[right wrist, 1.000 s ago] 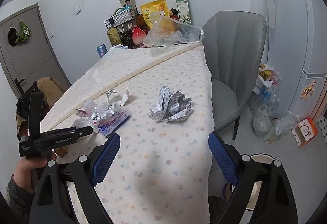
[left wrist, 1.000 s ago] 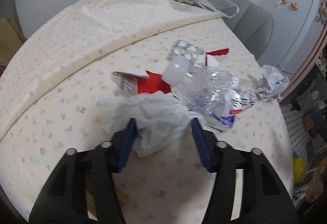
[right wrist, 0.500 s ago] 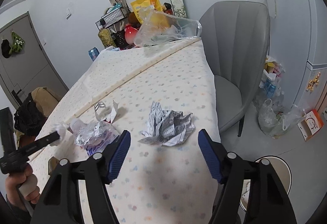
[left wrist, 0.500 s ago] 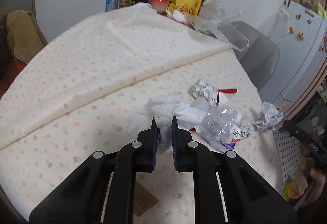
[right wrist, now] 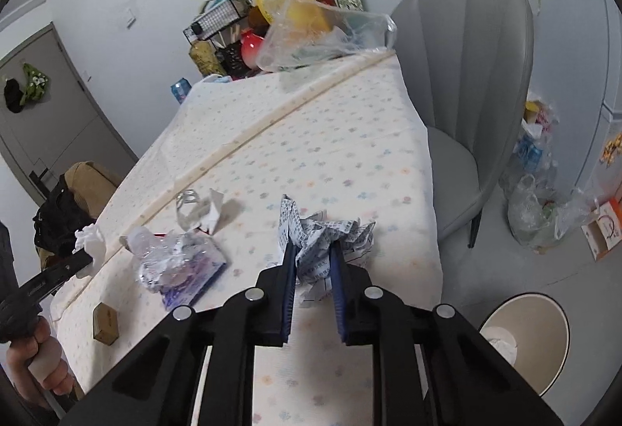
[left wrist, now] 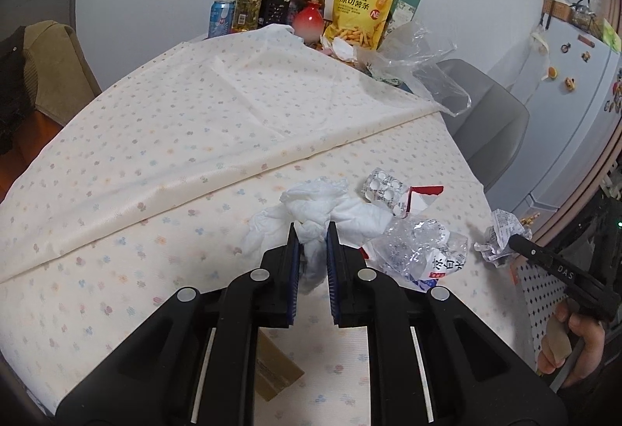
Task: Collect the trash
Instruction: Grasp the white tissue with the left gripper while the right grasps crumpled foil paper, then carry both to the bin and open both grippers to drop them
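My left gripper (left wrist: pixel 311 231) is shut on a crumpled white tissue (left wrist: pixel 318 208) and holds it above the flowered tablecloth (left wrist: pixel 155 192). My right gripper (right wrist: pixel 313 251) is shut on a crumpled printed paper (right wrist: pixel 330 235) near the table's right edge. A crushed clear plastic bottle (left wrist: pixel 423 251) lies right of the tissue, also in the right wrist view (right wrist: pixel 175 262). A pill blister pack (left wrist: pixel 383 186) and a torn red-and-white carton (left wrist: pixel 421 196) lie behind it. The tissue also shows in the right wrist view (right wrist: pixel 91 237).
A round bin (right wrist: pixel 525 336) stands on the floor at lower right. A grey chair (right wrist: pixel 462 95) is beside the table. Snack bags, a bottle, a can and a clear plastic bag (left wrist: pixel 412 60) crowd the far end. A small brown box (right wrist: pixel 105 321) sits near the front edge.
The left gripper closed on the tissue and lifted it off the pile. The right gripper moved in and closed on the printed paper.
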The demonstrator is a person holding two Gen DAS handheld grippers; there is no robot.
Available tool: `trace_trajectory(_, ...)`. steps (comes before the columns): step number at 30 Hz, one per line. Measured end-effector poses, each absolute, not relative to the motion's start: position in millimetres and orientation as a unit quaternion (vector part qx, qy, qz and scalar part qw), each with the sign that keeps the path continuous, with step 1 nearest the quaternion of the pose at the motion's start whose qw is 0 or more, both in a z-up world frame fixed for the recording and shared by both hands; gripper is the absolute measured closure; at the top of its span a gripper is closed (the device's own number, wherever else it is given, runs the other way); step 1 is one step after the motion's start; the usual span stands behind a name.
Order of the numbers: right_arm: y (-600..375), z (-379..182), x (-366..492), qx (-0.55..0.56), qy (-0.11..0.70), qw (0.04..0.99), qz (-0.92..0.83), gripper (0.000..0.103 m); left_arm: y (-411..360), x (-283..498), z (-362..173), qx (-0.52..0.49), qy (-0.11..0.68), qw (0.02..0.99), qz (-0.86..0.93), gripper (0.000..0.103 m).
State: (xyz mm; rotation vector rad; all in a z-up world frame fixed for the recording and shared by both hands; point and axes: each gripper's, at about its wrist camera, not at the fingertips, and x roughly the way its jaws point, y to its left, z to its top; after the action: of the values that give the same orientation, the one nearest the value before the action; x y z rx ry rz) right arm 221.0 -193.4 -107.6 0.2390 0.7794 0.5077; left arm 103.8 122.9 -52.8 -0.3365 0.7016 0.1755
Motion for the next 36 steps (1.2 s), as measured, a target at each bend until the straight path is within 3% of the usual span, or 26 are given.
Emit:
trace_trajectory(19, -269, -70, 148, 0.141, 0.32, 0.907, 0.233, 0.087, 38, 114, -30, -0.126, 0.326, 0.937, 0.013, 0.09)
trace_trajectory(36, -366, -107, 140, 0.192, 0.331, 0.913, 0.142, 0.087, -71, 165, -30, -0.08, 0.351, 0.929, -0.079, 0.09)
